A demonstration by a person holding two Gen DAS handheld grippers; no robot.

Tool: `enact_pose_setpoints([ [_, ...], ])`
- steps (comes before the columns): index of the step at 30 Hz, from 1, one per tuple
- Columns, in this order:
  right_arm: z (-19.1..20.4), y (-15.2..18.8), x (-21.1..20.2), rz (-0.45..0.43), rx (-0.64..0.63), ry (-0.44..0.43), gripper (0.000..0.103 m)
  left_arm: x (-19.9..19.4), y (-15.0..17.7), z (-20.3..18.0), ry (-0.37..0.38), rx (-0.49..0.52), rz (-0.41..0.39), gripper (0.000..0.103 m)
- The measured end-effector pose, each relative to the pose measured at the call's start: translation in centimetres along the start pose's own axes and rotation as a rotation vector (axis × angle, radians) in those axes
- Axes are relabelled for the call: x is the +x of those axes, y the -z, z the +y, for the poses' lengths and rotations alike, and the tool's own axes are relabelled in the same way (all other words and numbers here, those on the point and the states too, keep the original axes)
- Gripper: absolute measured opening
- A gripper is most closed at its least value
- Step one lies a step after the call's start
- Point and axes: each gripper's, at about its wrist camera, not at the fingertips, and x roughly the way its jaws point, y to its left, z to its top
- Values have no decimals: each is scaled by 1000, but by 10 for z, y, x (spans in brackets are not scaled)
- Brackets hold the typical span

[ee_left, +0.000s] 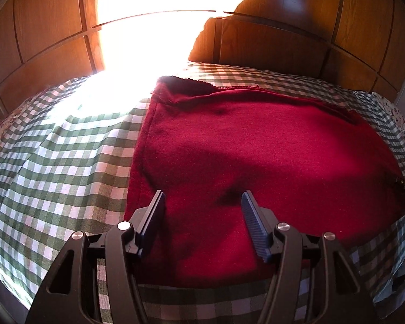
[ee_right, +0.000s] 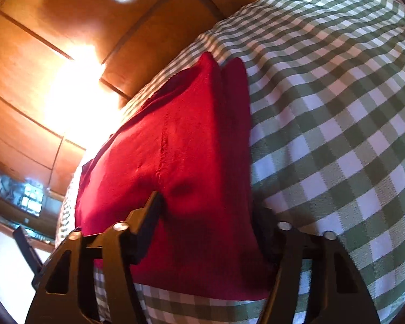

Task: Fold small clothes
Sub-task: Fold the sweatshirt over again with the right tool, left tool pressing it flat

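A dark red garment [ee_left: 256, 156] lies spread on a green-and-white checked cloth [ee_left: 54, 167] that covers the work surface, with wooden panelled doors [ee_left: 283, 46] behind it and a hard patch of sunlight washing out the far left part of the cloth.

In the left wrist view the left gripper [ee_left: 203, 208] sits low over the near edge of the garment. Its two blue ribbed fingers [ee_left: 252, 216] stand well apart, and the red fabric fills the gap between them and runs on ahead of the tips. The left finger lies just inside the garment's left hem; the right finger is over the middle of the near part. Whether the tips press into the fabric cannot be told. The garment's far edge shows a folded-over layer with a stitched seam.

In the right wrist view the camera is rolled, so the cloth climbs to the upper right. The right gripper [ee_right: 208, 208] also has its fingers spread wide. The left finger rests on top of the red fabric [ee_right: 181, 135], while the right finger lies along the garment's side edge, where red meets the checks [ee_right: 337, 135], and is partly hidden in shadow there. The fabric between them is not pinched.
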Motion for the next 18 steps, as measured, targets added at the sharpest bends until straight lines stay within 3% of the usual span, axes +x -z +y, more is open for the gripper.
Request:
enact_pose_setpoints([
  [11, 15, -1, 3, 9, -28, 36, 35, -3, -2, -6, 40, 9, -4, 55],
  [18, 30, 0, -2, 14, -50, 37, 31, 2, 2, -2, 71, -7, 19, 55],
])
